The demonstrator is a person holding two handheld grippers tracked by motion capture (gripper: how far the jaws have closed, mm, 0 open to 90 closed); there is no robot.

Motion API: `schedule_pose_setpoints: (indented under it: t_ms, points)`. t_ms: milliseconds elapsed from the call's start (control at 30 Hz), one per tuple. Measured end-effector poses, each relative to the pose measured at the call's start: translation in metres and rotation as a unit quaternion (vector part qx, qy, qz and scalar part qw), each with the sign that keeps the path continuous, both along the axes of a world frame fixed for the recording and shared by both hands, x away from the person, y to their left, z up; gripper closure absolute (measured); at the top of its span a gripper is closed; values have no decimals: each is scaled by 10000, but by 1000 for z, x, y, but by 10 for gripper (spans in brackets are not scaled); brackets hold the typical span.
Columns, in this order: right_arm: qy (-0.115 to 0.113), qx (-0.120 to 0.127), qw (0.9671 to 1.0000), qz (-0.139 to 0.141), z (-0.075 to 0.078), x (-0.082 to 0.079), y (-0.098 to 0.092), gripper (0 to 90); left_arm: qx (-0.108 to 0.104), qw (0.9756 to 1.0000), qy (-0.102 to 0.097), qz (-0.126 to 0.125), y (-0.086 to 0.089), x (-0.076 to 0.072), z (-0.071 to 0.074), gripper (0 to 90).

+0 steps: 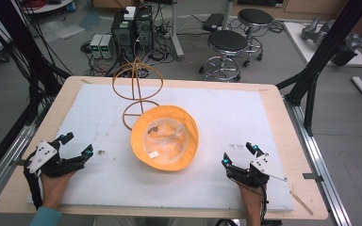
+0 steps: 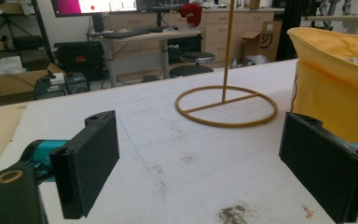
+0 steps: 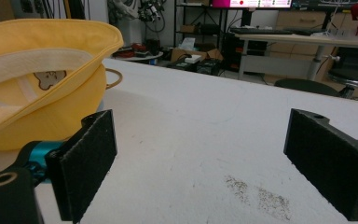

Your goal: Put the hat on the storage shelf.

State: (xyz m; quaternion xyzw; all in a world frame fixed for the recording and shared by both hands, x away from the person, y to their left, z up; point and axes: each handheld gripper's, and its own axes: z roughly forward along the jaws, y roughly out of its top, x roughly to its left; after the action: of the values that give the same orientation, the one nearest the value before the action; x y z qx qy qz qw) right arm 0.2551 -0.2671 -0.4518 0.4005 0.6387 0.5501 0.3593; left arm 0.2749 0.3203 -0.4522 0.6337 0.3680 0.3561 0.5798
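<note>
A floppy yellow fabric bucket hat lies upside down near the middle of the white foam sheet that covers the wooden counter, its brim spread flat and its pale lining facing up. Inside the crown a small white label shows, and a little brown printed patch on the lining; nothing else sits in it. The left claw rests low at the near left of the sheet, well apart from the hat, its black padded jaws spread wide with only bare foam between them; from its own view the hat's yellow side rises just beyond the right-hand jaw. The right claw sits at the near right, also clear of the hat, jaws likewise wide apart and holding nothing; in its view the hat's brim looms past the left-hand jaw. Just behind the hat stands a tan wire hat stand, its ring base flat on the foam, close to the hat's far edge.
</note>
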Motion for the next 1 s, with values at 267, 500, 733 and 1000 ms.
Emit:
schedule_pose_setpoints:
  t_ms: [267, 500, 733, 1000]
  points:
    - [-14, -4, 10000, -12, 0, -1, 0, 83, 14, 10000, 29, 9, -1, 0, 0, 123]
    - [35, 27, 10000, -20, 0, 0, 0, 83, 21, 9999, 105, -30, 0, 2, 1, 121]
    - [-20, -79, 10000, -43, 0, 0, 1, 83, 44, 9998, 107, -143, 0, 2, 1, 121]
    - [29, -36, 10000, -33, 0, 1, 1, 83, 3, 9995, 289, -137, 1, 3, 7, 121]
